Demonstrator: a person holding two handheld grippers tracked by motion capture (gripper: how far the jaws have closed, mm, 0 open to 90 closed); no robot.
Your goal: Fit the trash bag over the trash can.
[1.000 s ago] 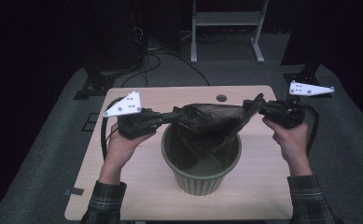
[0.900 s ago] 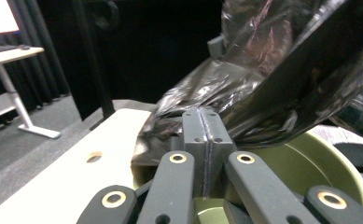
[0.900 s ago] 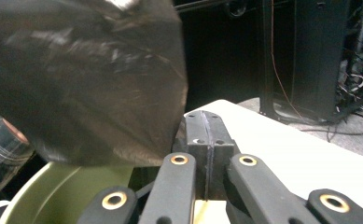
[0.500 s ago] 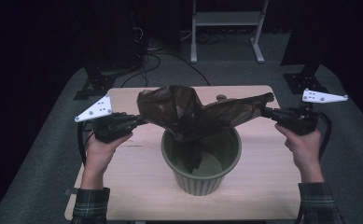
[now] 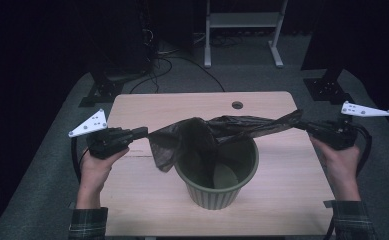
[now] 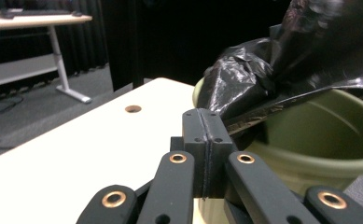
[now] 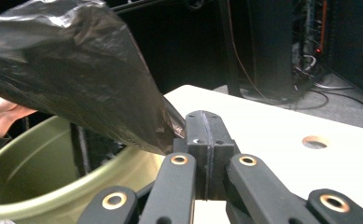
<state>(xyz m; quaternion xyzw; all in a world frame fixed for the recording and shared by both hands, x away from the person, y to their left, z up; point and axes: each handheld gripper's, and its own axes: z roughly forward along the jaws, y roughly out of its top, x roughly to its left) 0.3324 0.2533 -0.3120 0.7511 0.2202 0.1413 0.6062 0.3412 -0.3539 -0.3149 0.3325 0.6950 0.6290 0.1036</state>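
- Green bin (image 5: 216, 177) at near-centre of bench (image 5: 147, 107).
- Black bag (image 5: 217, 131) stretched above its rim.
- Left tongs (image 5: 143, 132), right tongs (image 5: 302, 126): both clamped tight on opposite bag edges.
- Judgement: keep mouth taut, lower evenly, hook rim on both sides.

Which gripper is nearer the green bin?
Left. The left gripper sits close beside the bin rim; the right gripper is farther out. Both pinch the bag.
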